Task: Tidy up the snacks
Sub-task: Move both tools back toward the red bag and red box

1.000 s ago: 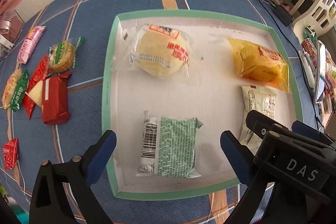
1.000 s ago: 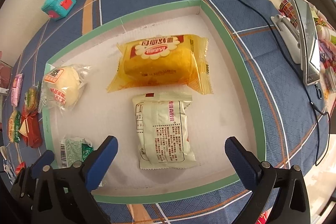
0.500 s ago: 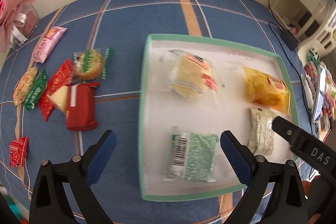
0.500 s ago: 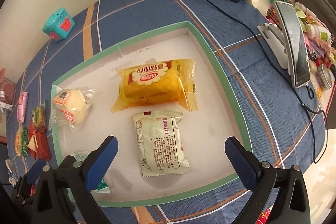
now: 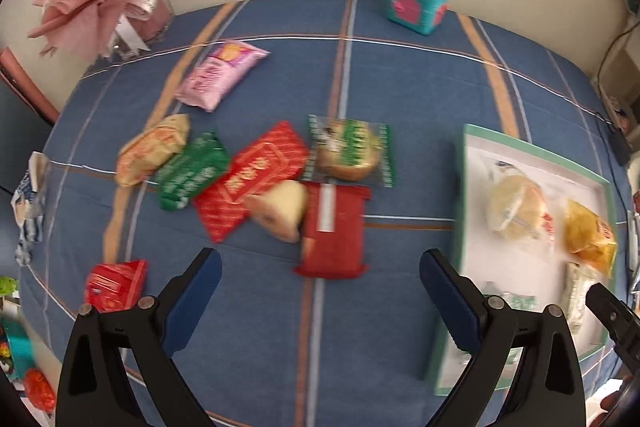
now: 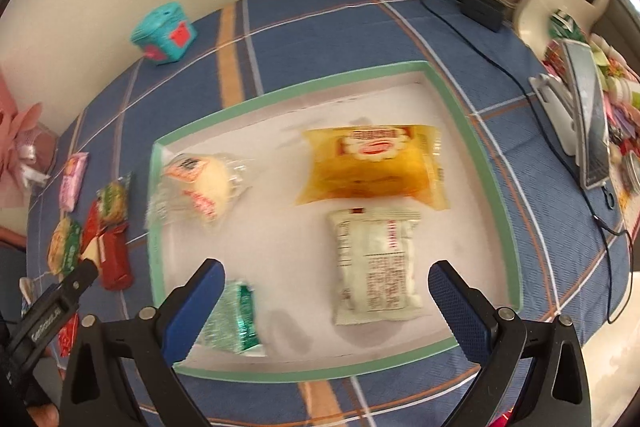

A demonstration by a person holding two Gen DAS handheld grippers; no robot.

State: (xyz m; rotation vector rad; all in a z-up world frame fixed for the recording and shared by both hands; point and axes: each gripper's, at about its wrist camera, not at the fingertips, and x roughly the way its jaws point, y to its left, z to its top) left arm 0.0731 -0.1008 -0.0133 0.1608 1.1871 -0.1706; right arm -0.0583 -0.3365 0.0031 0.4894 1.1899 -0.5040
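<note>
Snacks are lying straight ahead of the left tongs (image 5: pixel 320 291), which are spread wide and pinching nothing. The dark red packet (image 5: pixel 334 229) is sitting nearest, just past the two blue tips and about in the middle of the gap. Its long side is running away from the tongs, so the tips are standing on either side of it and could close across its short side. I think this is the next snack to pick. Touching its left edge is a pale wedge snack (image 5: pixel 282 207), and past that a bright red packet (image 5: pixel 250 179) is lying at a slant, with a green packet (image 5: pixel 190 169) beside it. A round cookie in a green wrapper (image 5: pixel 348 151) is sitting just behind the dark red one.

The right tongs (image 6: pixel 326 301) are also spread wide and empty, hanging over the green-edged tray (image 6: pixel 478 155). The tray is off to the right of the loose pile, so the left tongs are much nearer to the pile. In the tray a white packet (image 6: pixel 376 261) is lying between the blue tips, with a yellow cake packet (image 6: pixel 372 165), a round bun (image 6: pixel 202 187) and a small green packet (image 6: pixel 234 319).

The writing is too blurry to read. Only white letters on the red packets and a red label on the yellow one are showing.
</note>
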